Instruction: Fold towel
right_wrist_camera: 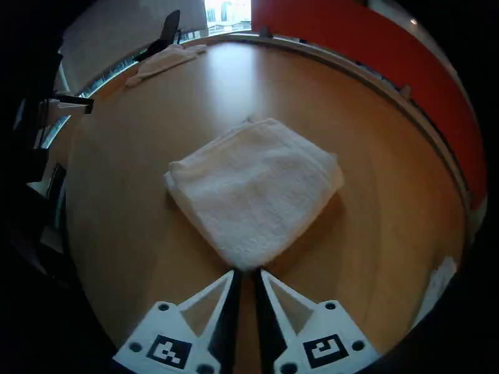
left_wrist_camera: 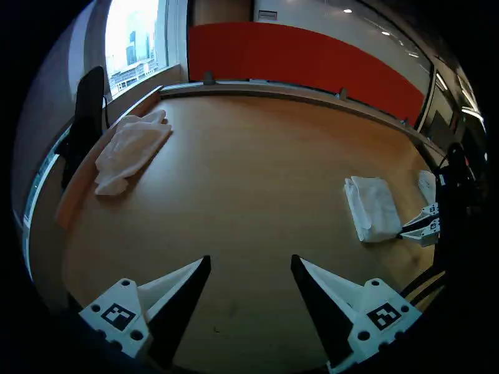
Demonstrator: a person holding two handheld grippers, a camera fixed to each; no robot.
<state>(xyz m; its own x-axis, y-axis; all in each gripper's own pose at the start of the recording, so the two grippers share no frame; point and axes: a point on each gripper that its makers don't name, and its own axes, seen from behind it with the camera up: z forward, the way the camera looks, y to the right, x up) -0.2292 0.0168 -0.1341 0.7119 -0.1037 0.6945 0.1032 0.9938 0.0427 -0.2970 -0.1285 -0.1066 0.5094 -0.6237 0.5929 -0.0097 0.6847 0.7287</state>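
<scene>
Right gripper view: right hand-held gripper, fingers nearly together, at the near corner of the folded towel lying mid-surface; the left hand-held gripper stands open, well apart. Folding appears complete; the next move presumably calls for withdrawing and fetching the crumpled towel at the far edge.

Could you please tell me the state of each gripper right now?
Left gripper: open, holding nothing.
Right gripper: nearly shut at folded towel's corner; grip unclear.
</scene>
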